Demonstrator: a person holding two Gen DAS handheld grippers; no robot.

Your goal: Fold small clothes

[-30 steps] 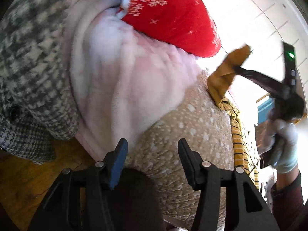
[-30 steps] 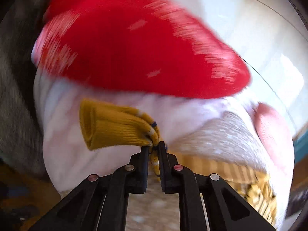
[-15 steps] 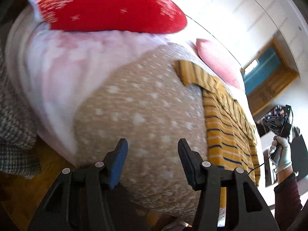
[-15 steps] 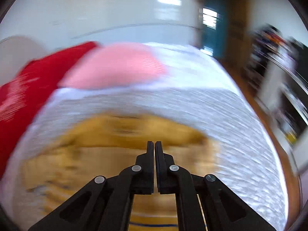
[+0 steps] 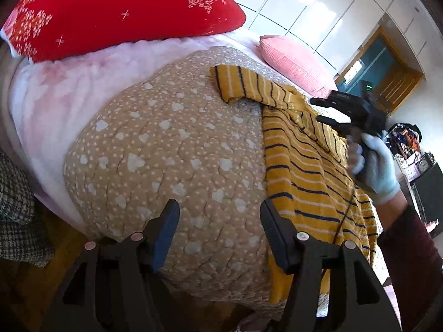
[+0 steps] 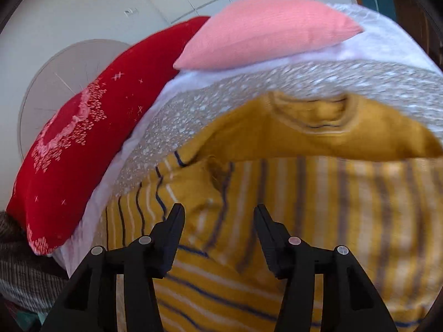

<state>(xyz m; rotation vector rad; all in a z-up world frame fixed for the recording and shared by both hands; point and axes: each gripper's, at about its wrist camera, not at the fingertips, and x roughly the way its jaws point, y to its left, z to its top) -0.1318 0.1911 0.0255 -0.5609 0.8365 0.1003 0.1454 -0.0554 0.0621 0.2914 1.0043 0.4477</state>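
Note:
A mustard-yellow sweater with dark and white stripes (image 5: 304,160) lies on the right side of a tan spotted quilt (image 5: 171,144), one sleeve (image 5: 235,83) stretched left across it. My left gripper (image 5: 218,210) hovers over the quilt just left of the sweater's edge, its jaws opening with nothing between them. In the right wrist view the sweater (image 6: 304,207) fills the frame, collar (image 6: 313,116) at the far end. My right gripper (image 6: 218,211) is above the sweater's body, its jaws opening and empty. The left wrist view shows that right gripper (image 5: 315,109) held by a gloved hand (image 5: 379,171).
A red patterned pillow (image 5: 110,11) and a pink pillow (image 5: 293,61) lie at the head of the bed on a white fleece blanket (image 5: 55,96). Houndstooth fabric (image 5: 16,210) hangs at the left over a wooden floor. White wardrobe doors and a doorway stand behind.
The right gripper let go of the yellow sleeve cuff, swung right over the sweater's body and went from shut to open. The left gripper shifted right along the quilt.

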